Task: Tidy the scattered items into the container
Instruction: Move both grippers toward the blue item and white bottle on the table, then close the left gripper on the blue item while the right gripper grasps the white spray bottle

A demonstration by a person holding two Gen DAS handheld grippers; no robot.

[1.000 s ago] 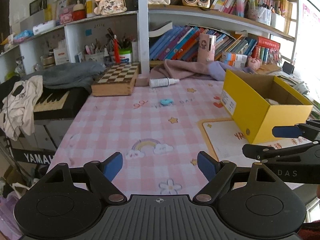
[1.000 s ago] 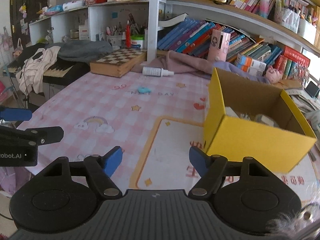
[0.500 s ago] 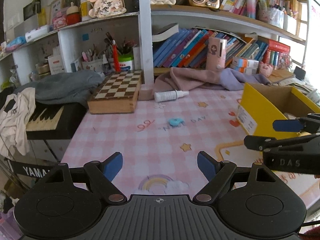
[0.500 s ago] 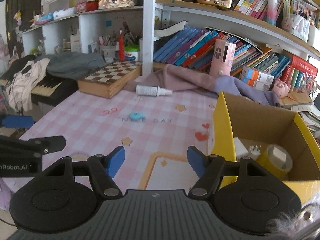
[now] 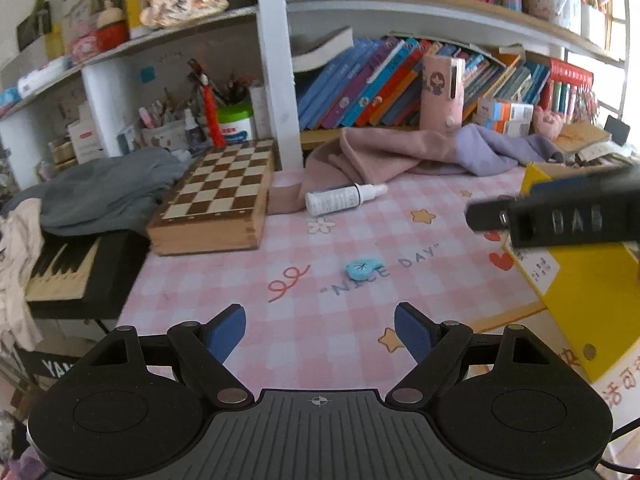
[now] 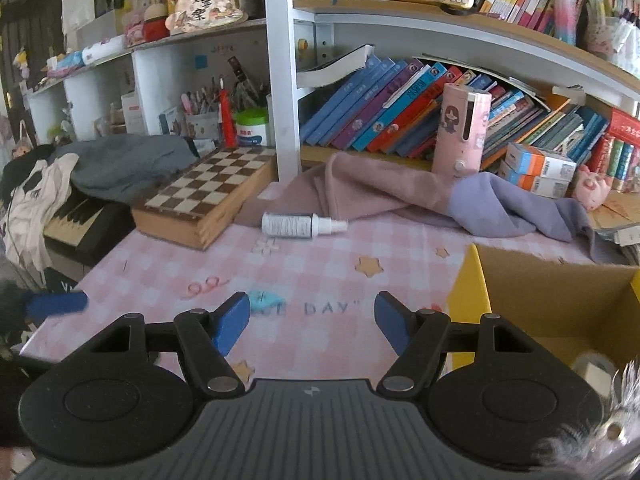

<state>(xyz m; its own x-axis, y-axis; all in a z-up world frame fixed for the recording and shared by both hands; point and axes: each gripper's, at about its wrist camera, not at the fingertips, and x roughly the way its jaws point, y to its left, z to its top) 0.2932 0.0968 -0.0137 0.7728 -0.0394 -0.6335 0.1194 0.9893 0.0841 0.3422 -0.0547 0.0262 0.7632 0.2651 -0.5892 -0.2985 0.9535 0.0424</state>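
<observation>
Left wrist view: left tool (image 5: pixel 320 330) spread wide, nothing between the pads. Vs 1 s ago it has moved fwd over the desk (image 5: pixel 240 292); the rainbow print has dropped out of view and the "NICE DAY" lettering now sits just ahead. Blue clip (image 5: pixel 362 268) lies flat on the desk, ahead and slightly right of the pads, nearer than before. White bottle (image 5: pixel 344 200) on its side further back, by the pink cloth (image 5: pixel 380 156) and near the chessboard (image 5: pixel 220 196). Box (image 5: pixel 576 296) at right edge, partly hidden by the right tool's blurred body, which has swung across.

Right wrist view: right tool (image 6: pixel 312 322) also spread, empty. It has advanced too; the box (image 6: pixel 468 296) has slid from centre to the right edge, its inside partly visible with a roll low at right. Clip (image 6: pixel 264 298) now just past the left pad, partly hidden. Bottle (image 6: pixel 298 225) further on, untouched.

Meaning: approach phase; both tools closing on the two loose items, prob. clip first. Nothing gripped yet.
</observation>
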